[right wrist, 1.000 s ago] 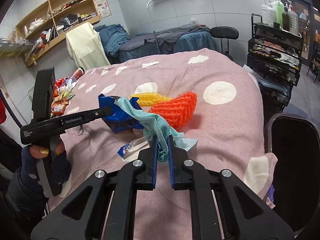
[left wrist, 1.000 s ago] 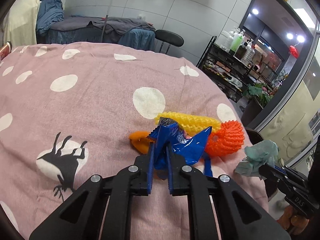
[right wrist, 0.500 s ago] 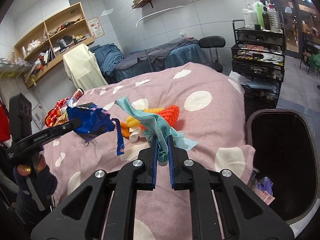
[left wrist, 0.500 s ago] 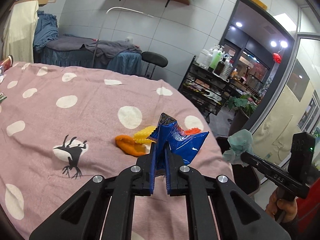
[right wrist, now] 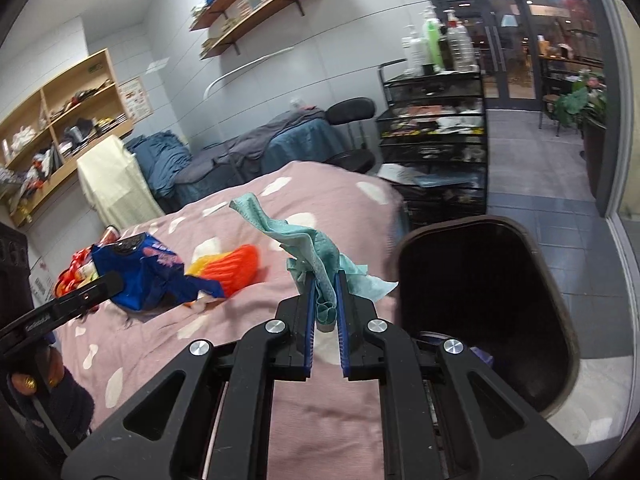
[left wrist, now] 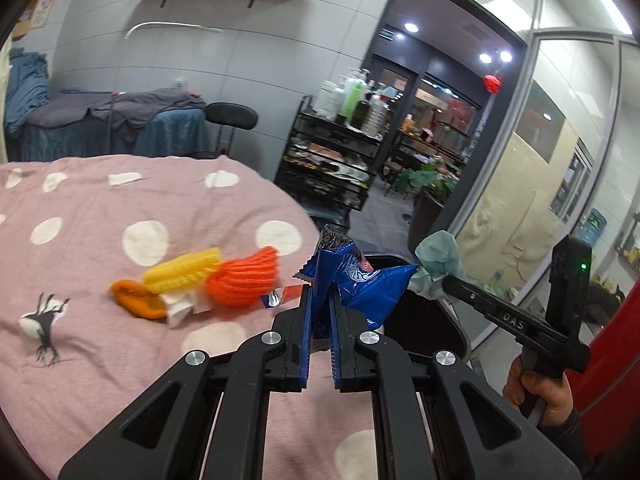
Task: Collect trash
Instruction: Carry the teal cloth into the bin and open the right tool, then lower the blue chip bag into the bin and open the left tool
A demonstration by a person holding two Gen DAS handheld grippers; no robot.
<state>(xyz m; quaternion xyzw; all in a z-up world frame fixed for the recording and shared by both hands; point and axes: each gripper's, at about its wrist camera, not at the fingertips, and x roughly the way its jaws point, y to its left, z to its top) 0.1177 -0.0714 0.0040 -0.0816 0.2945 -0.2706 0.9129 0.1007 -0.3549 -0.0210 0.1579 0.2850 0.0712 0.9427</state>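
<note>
My left gripper [left wrist: 319, 296] is shut on a crumpled blue snack wrapper [left wrist: 352, 276] and holds it in the air past the bed's right edge, over the dark trash bin [left wrist: 424, 320]. The wrapper also shows in the right wrist view [right wrist: 148, 276]. My right gripper [right wrist: 323, 280] is shut on a teal tissue [right wrist: 308, 248], held above the bed edge just left of the bin [right wrist: 480, 308]. The tissue also shows in the left wrist view [left wrist: 438, 264]. Orange [left wrist: 244, 280] and yellow [left wrist: 184, 272] foam nets, an orange peel [left wrist: 134, 300] and white scraps [left wrist: 180, 308] lie on the pink bedspread [left wrist: 120, 208].
A black wire cart with bottles [right wrist: 436, 120] stands beyond the bed. A stool [right wrist: 352, 112] and a covered treatment bed [right wrist: 248, 148] are behind. Snack packets [right wrist: 76, 268] lie at the bedspread's far left. Some trash lies in the bin's bottom [right wrist: 480, 356].
Both grippers have lifted off the bed and swung right toward the bin, carrying the wrapper and the tissue. The foam nets and peel stayed on the bedspread.
</note>
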